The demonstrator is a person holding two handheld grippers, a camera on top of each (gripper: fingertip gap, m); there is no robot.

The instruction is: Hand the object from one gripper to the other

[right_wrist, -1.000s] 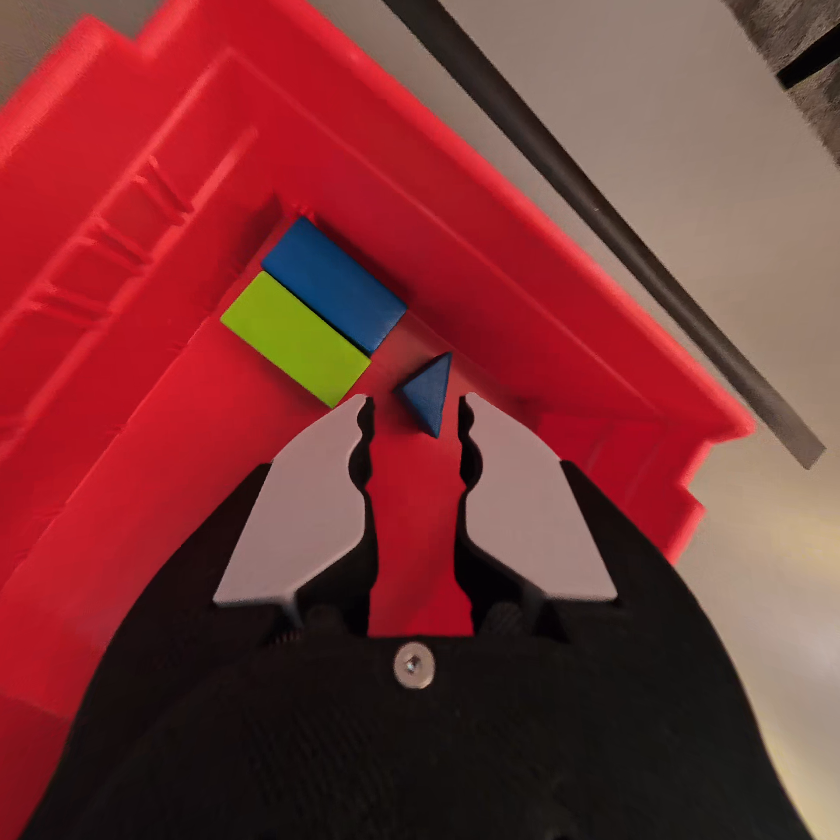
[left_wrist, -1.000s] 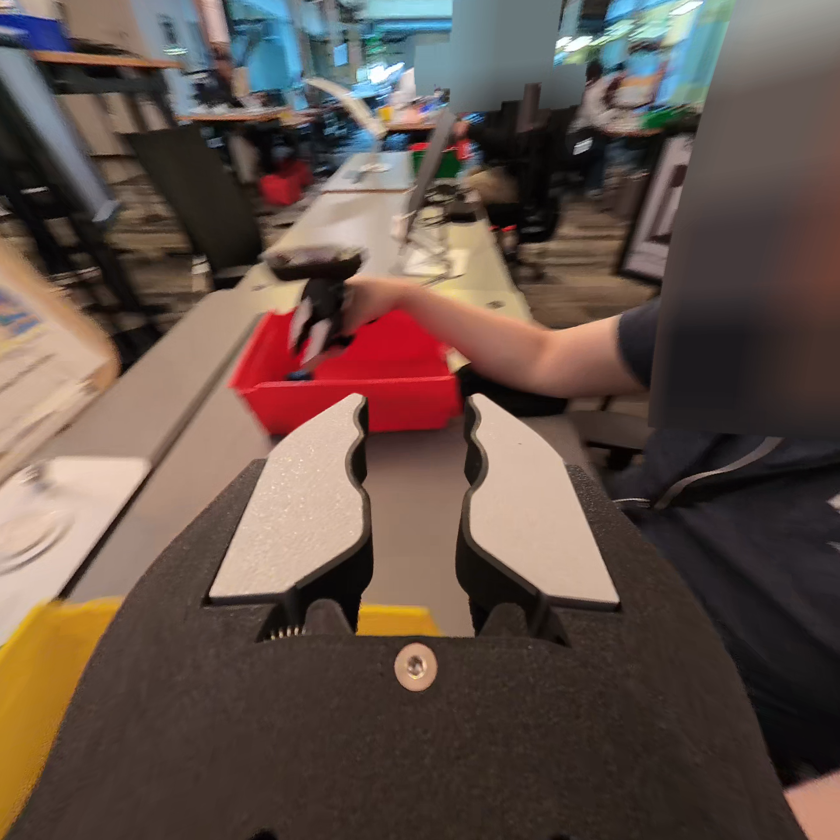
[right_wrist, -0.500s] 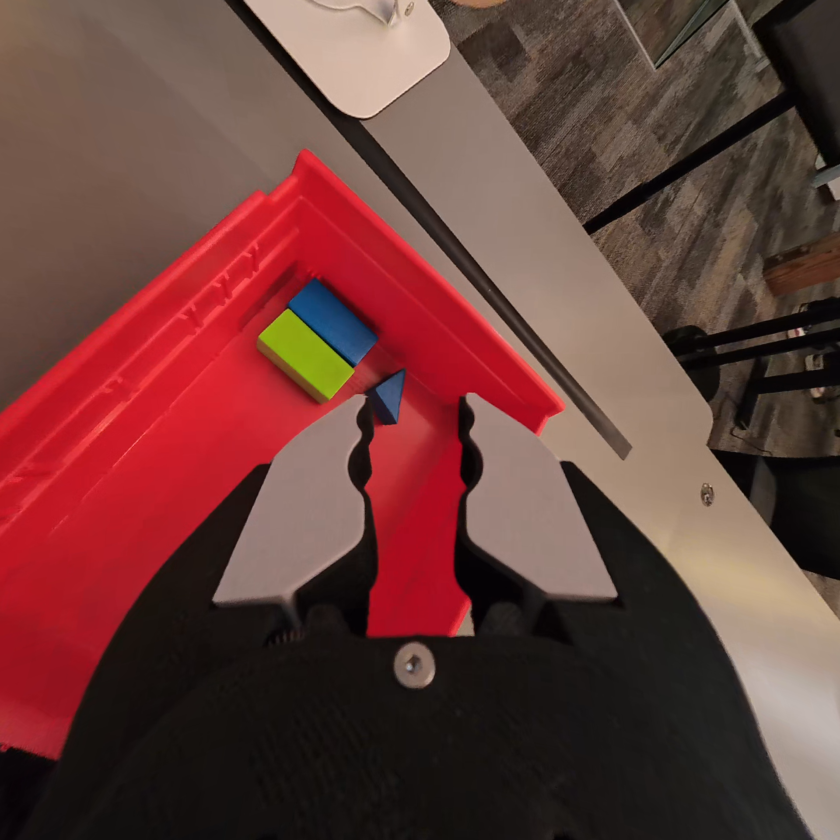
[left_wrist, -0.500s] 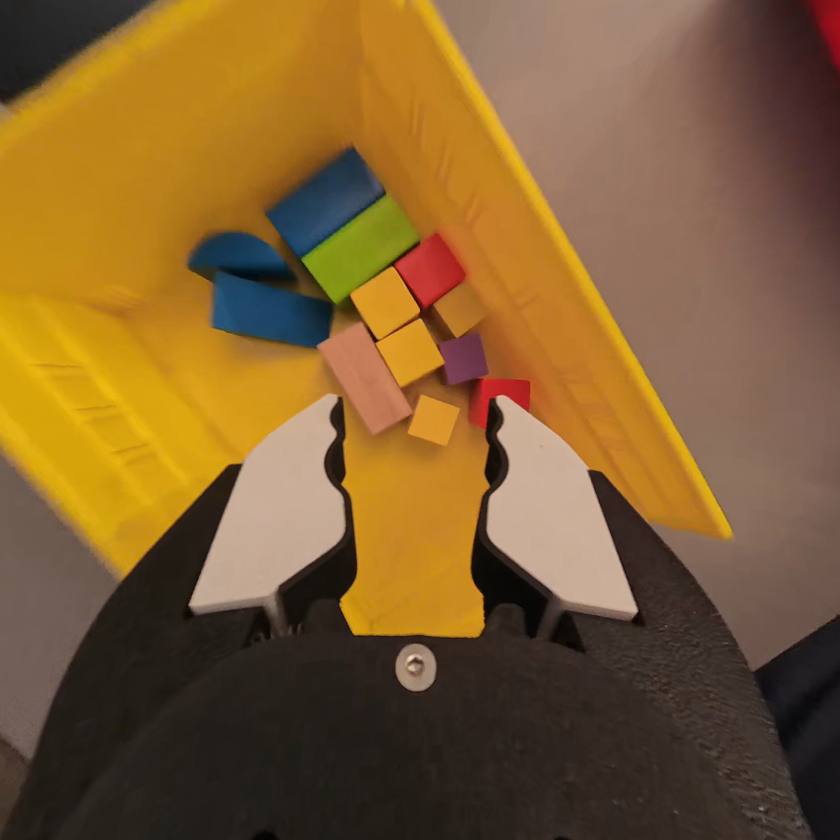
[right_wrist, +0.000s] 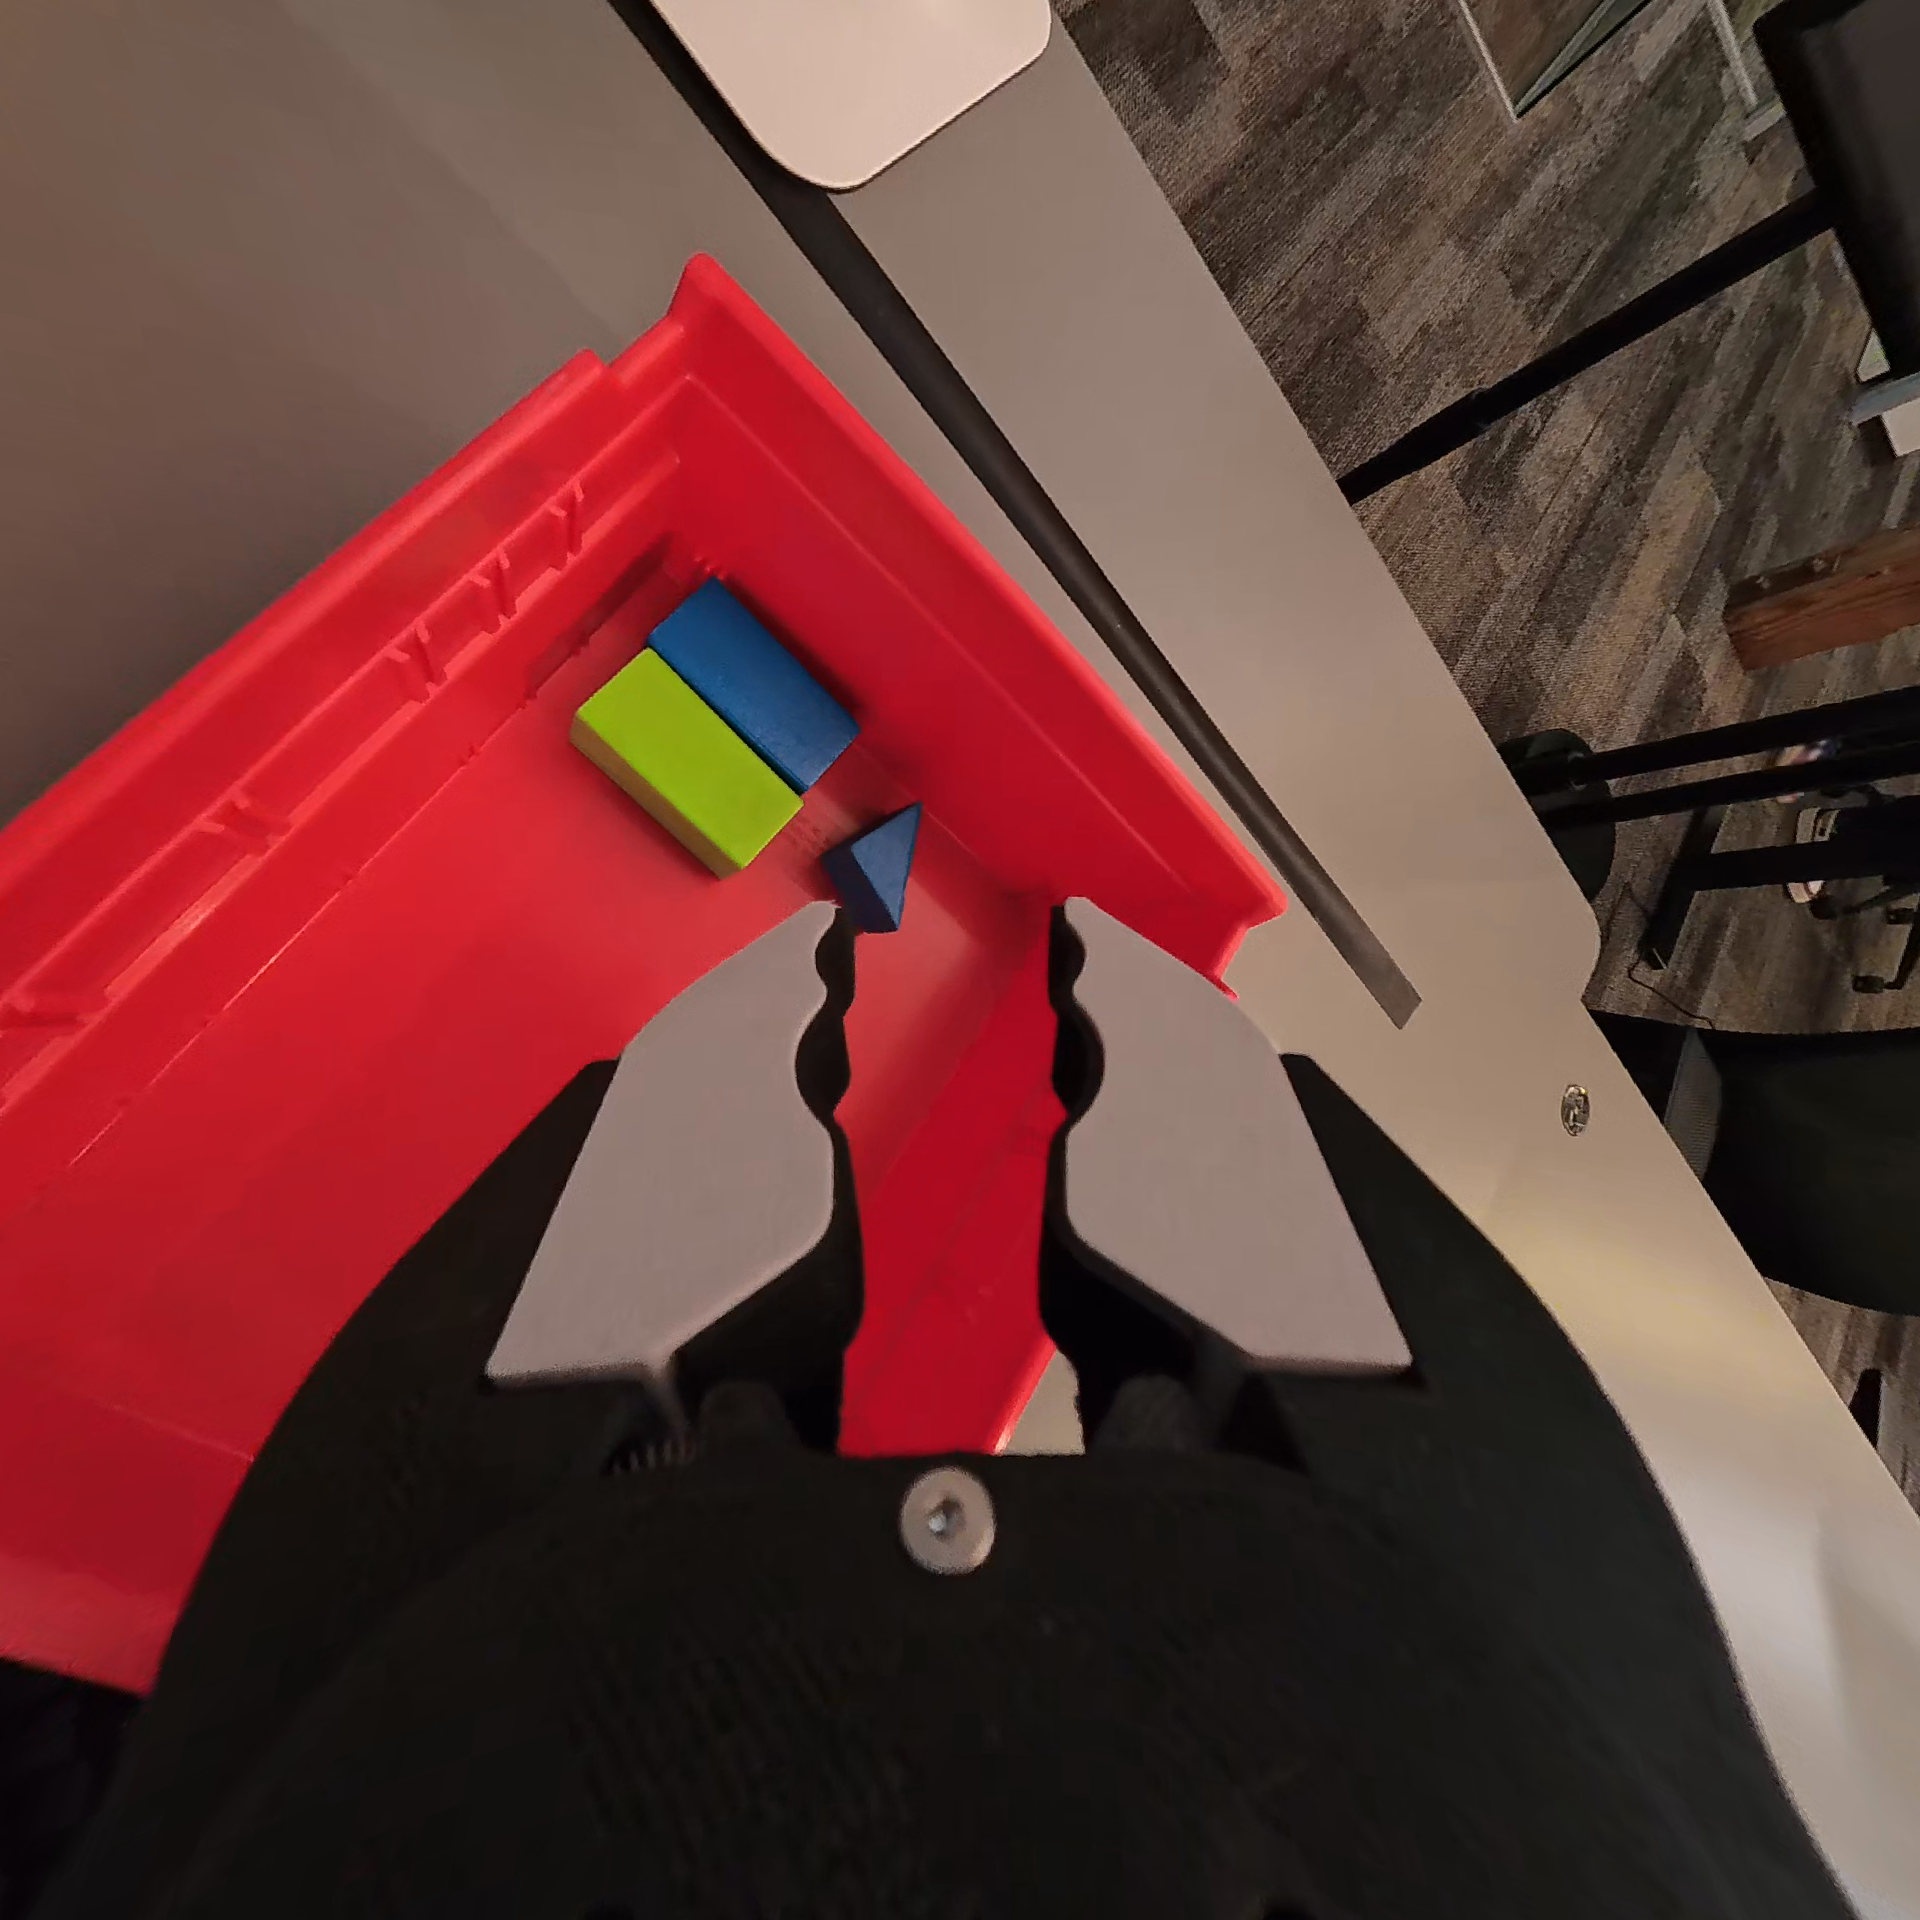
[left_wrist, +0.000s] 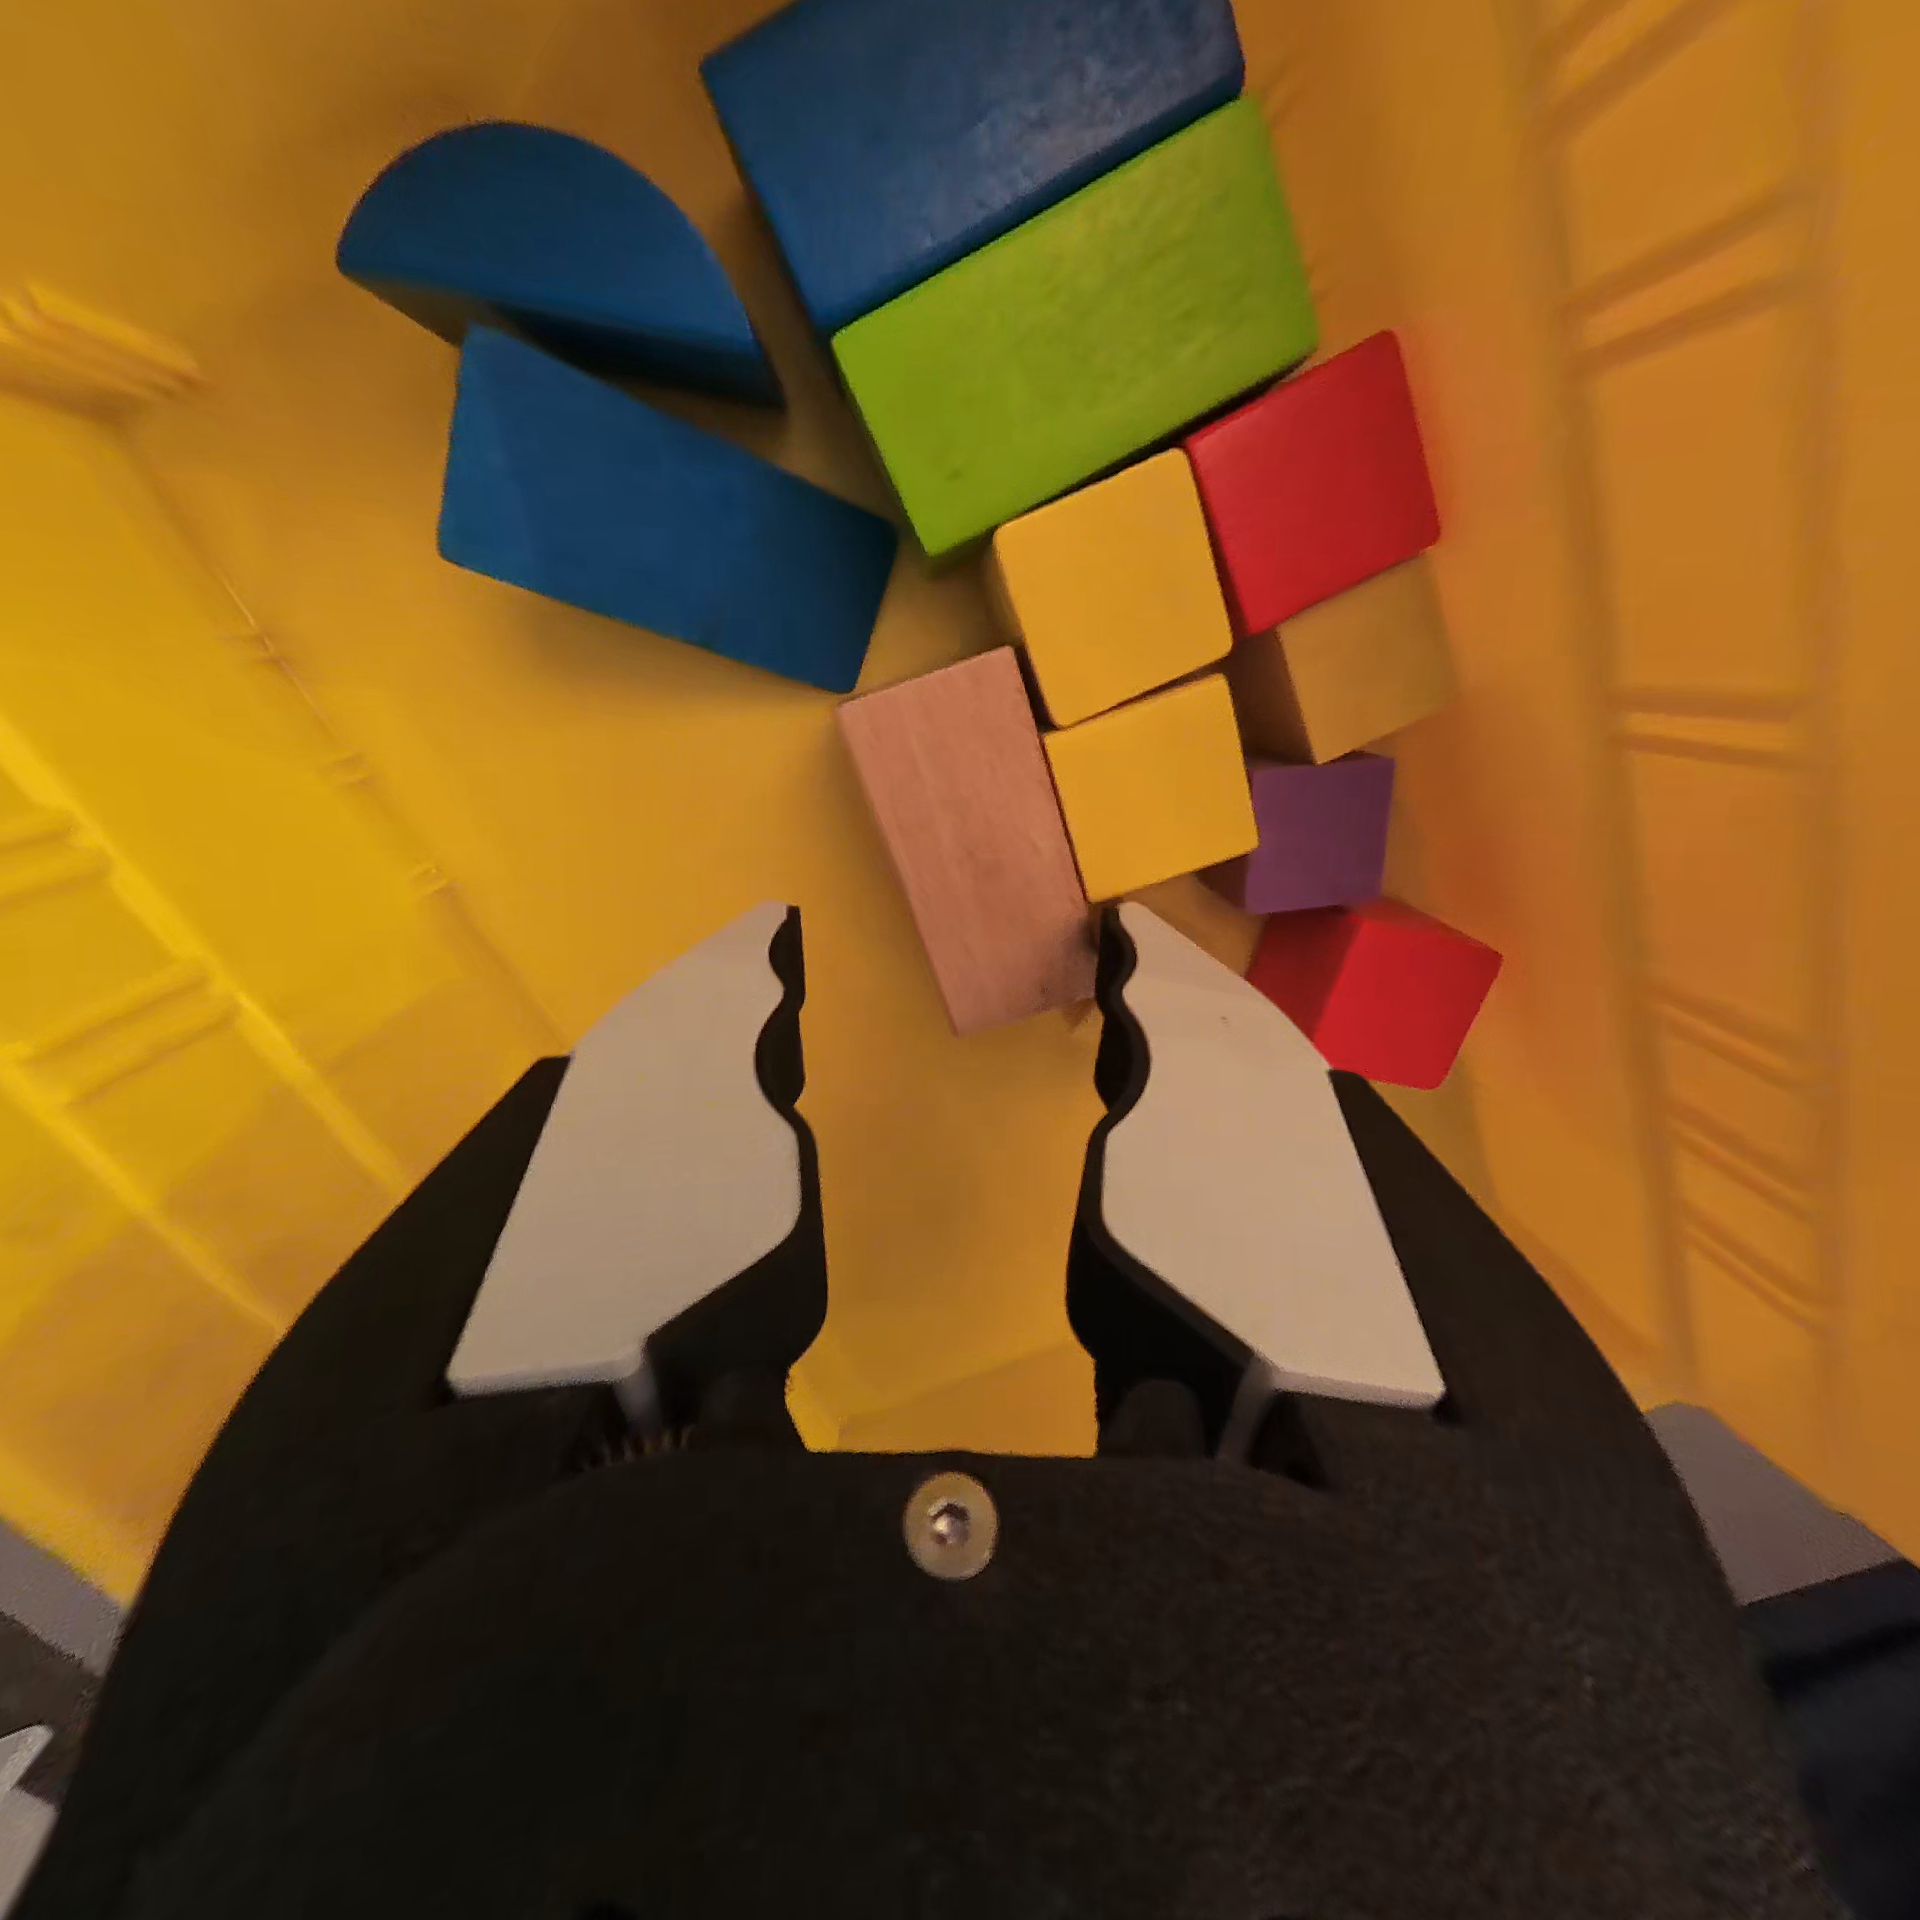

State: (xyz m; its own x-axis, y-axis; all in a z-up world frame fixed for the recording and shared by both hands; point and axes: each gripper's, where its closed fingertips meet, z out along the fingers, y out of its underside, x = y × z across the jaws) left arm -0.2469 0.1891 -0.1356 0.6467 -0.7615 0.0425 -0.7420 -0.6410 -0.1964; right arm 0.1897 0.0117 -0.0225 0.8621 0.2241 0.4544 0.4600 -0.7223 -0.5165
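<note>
Inside the yellow bin (left_wrist: 312, 831), the left gripper (left_wrist: 948, 925) points down with its jaws apart and nothing between them. Its right fingertip (left_wrist: 1127, 930) sits at the lower end of the natural wood block (left_wrist: 961, 831), just beside or touching it; which, I cannot tell. That block lies on the bin floor in a tight cluster against the right wall with two yellow cubes (left_wrist: 1117, 582), a red cube (left_wrist: 1314, 478), a purple cube (left_wrist: 1320, 831), a second red cube (left_wrist: 1371, 987), a green block (left_wrist: 1070, 332) and a blue block (left_wrist: 966, 135). A blue half-round (left_wrist: 540, 249) and another blue piece (left_wrist: 655, 520) lie toward the far left of the cluster.

Over the red bin (right_wrist: 312, 987) on the grey tabletop (right_wrist: 208, 260), the right gripper (right_wrist: 945, 909) hangs with jaws apart and empty. A blue triangular block (right_wrist: 878, 862) lies just beyond its left fingertip, near the bin's far corner, next to a green block (right_wrist: 691, 758) and a blue block (right_wrist: 753, 681) lying side by side.
</note>
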